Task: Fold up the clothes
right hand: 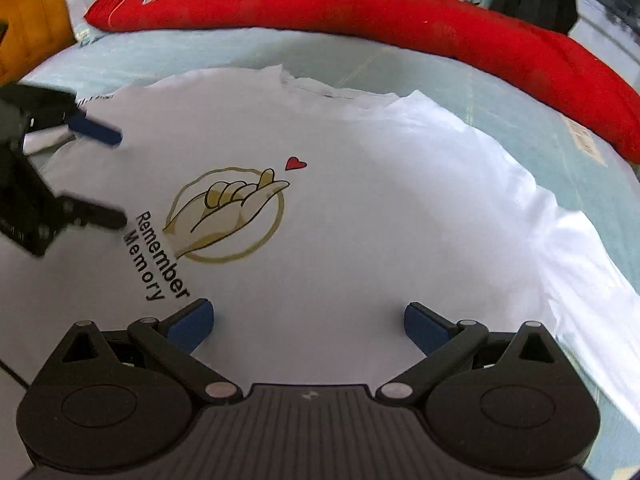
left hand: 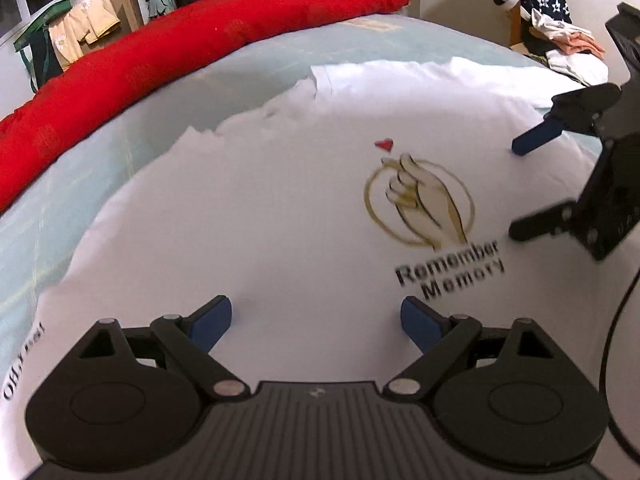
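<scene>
A bed (left hand: 132, 136) in a pale green sheet carries a white T-shirt (left hand: 260, 208) at centre and a red quilt (left hand: 192, 48) toward eleven o'clock.

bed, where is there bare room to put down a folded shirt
Bare sheet runs as a strip between the white t-shirt and the red bolster. The middle is crowded: the t-shirt covers it, with both open grippers, left gripper and right gripper, over it.

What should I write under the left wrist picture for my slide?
Left gripper, fingers open, above a white T-shirt with a finger-heart print; right gripper alongside.
</scene>
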The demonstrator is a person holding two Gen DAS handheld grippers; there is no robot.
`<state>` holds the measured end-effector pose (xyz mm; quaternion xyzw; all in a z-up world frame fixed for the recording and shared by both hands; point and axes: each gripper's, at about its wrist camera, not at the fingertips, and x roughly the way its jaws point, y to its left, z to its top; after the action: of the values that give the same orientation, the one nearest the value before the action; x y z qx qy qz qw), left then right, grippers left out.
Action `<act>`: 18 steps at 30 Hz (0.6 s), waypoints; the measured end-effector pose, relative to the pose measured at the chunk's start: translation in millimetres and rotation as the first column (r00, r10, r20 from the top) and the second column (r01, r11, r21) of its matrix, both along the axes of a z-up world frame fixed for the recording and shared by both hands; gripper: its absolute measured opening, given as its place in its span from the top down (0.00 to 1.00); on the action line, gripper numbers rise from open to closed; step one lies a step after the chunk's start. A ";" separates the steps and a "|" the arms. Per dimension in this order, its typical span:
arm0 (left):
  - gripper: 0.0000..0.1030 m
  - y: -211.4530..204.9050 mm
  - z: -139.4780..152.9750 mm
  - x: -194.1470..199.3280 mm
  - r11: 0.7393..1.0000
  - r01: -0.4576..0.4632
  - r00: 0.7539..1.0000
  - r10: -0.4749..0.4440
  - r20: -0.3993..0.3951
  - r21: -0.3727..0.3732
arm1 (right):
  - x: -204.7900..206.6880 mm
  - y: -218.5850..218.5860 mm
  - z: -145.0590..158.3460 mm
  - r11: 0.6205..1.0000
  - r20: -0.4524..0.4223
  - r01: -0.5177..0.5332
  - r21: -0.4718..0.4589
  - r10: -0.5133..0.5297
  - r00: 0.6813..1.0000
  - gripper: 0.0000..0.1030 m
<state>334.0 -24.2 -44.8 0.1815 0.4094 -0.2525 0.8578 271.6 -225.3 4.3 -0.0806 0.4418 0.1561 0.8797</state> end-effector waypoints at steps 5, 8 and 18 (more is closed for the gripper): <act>0.12 10.0 3.0 -19.2 0.997 -0.065 0.997 0.066 0.040 -0.029 | -10.9 -7.9 -0.6 1.000 -0.011 0.016 0.025 -0.015 1.000 0.00; 0.12 9.0 4.5 -36.7 0.999 -0.029 0.999 0.030 0.045 -0.027 | -18.0 -11.8 0.1 1.000 -0.017 -0.001 0.023 0.001 1.000 0.00; 0.12 32.3 8.2 -84.9 0.989 -0.146 0.980 0.145 -0.133 0.004 | -42.0 -24.8 2.7 0.998 -0.041 -0.057 0.016 0.058 0.997 0.00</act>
<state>249.2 8.1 -36.6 0.1311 0.4771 -0.2019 0.8452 229.5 -250.1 6.9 -0.0833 0.4563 0.1863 0.8661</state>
